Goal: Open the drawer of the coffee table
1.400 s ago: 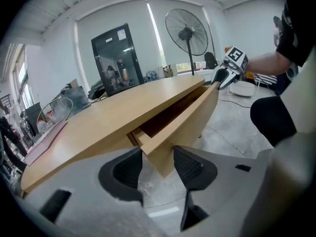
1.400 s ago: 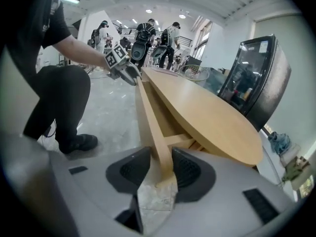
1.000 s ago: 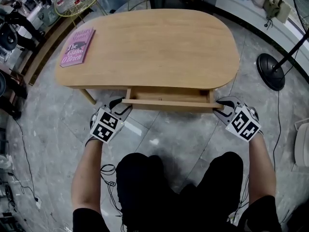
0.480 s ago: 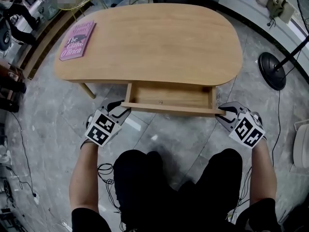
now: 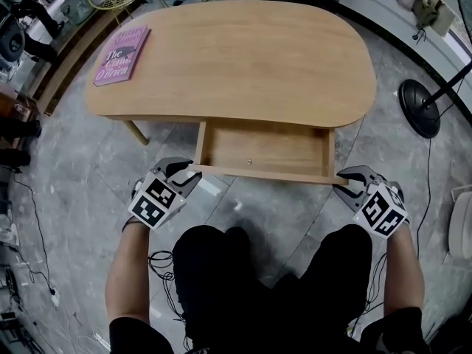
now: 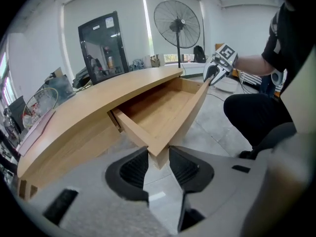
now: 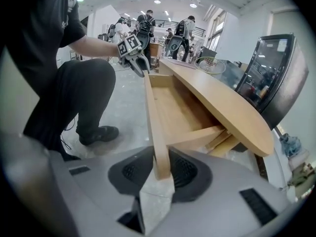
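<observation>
The drawer (image 5: 262, 150) stood well out from under the coffee table's tabletop (image 5: 243, 57), seemingly almost fully open. The left tool (image 5: 188, 174) and right tool (image 5: 345, 184), jaws just tightening, each clamped a drawer-front corner.

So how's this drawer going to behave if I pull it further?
The drawer is rigid wood, so it should slide without flexing. It looks shallow and nearly empty, so likely light. Already well out from under the tabletop, it might tip or drop if pulled much further.
</observation>
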A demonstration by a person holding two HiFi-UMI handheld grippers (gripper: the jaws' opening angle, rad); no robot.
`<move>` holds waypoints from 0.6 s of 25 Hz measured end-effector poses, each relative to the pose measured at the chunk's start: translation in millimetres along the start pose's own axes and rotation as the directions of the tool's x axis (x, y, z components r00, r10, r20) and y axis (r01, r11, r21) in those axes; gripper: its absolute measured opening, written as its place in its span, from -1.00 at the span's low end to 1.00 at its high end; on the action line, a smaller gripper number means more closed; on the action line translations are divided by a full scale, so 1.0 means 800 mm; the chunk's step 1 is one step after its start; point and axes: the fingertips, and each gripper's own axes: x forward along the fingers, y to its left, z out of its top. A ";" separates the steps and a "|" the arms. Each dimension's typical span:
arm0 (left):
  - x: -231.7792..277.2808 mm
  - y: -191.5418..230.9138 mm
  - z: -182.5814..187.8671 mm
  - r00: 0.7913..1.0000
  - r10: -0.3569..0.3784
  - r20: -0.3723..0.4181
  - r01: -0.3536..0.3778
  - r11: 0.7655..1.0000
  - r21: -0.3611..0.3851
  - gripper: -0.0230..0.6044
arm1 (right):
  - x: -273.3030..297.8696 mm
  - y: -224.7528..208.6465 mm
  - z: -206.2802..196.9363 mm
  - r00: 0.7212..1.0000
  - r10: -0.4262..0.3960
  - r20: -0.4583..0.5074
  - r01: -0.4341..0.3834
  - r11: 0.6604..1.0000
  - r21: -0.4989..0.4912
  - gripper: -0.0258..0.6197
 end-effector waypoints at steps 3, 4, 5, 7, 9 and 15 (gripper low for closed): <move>-0.003 -0.003 -0.002 1.000 -0.004 0.010 0.004 1.000 -0.017 -0.48 | 0.000 0.005 0.001 1.000 0.015 -0.007 -0.015 1.000 -0.009 -0.61; -0.003 -0.003 -0.005 1.000 -0.004 0.006 0.004 1.000 -0.018 -0.48 | 0.002 0.008 0.001 1.000 0.020 -0.013 -0.020 1.000 -0.018 -0.62; -0.003 -0.004 -0.007 1.000 -0.005 0.002 0.005 1.000 -0.019 -0.48 | 0.003 0.012 0.001 1.000 0.023 -0.019 -0.024 0.999 -0.027 -0.62; -0.002 -0.007 -0.011 1.000 -0.012 -0.004 0.012 1.000 -0.019 -0.48 | 0.005 0.017 -0.001 0.999 0.031 -0.030 -0.033 0.999 -0.040 -0.63; -0.002 -0.012 -0.015 1.000 -0.025 -0.007 0.025 0.999 -0.025 -0.49 | 0.006 0.023 -0.004 0.998 0.044 -0.042 -0.046 0.998 -0.053 -0.64; -0.002 -0.017 -0.021 0.999 -0.036 -0.011 0.035 0.999 -0.032 -0.50 | 0.008 0.030 -0.007 0.997 0.058 -0.048 -0.061 0.996 -0.065 -0.65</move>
